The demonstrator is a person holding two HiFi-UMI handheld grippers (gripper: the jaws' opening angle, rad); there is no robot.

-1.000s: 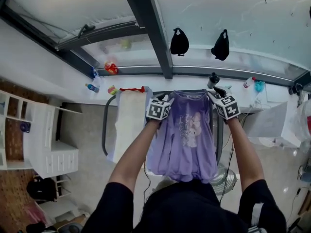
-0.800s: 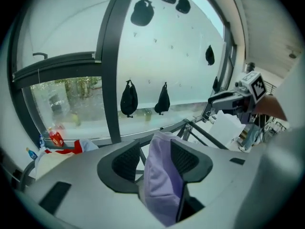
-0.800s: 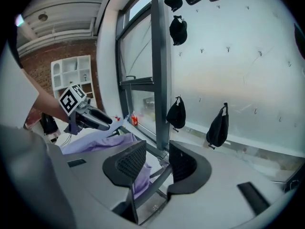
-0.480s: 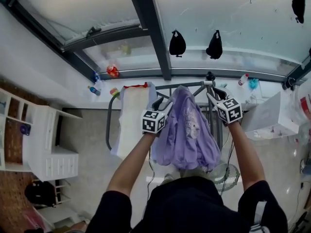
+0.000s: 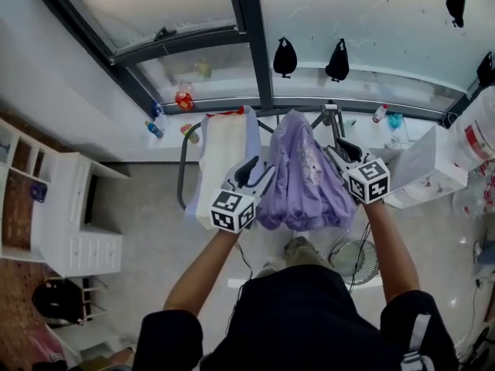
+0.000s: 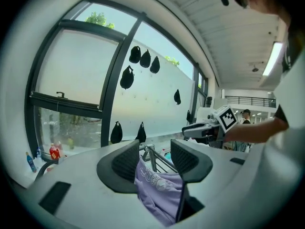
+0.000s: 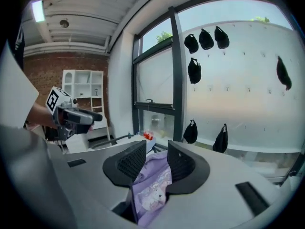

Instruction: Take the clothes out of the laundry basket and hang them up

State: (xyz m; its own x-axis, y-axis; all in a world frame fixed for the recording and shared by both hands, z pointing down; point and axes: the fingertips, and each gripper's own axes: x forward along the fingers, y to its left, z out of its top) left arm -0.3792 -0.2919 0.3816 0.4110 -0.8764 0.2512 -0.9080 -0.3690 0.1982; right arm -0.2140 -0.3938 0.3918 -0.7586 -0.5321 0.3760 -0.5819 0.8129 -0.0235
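A purple shirt [image 5: 305,176] with a cartoon print hangs bunched over the top of the black drying rack [image 5: 182,182], between my two grippers. My left gripper [image 5: 259,178] is at the shirt's left edge. Its jaws stand wide, with a thick fold of the shirt [image 6: 157,190] low between the pads. My right gripper [image 5: 338,151] is at the shirt's right edge, shut on printed fabric [image 7: 150,190]. Each gripper shows in the other's view: the right gripper [image 6: 200,130] and the left gripper [image 7: 81,116]. No laundry basket is in view.
A white cloth [image 5: 224,153] hangs on the rack's left side. A floor fan [image 5: 352,257] stands under the rack. A white shelf unit [image 5: 69,222] is at the left and a white box [image 5: 421,176] at the right. Black bags [image 5: 285,56] hang on the window.
The shirt was spread flat between the grippers and is now bunched narrow over the rack. My left gripper has moved down and left, toward me. The right gripper has stayed at the shirt's right edge.
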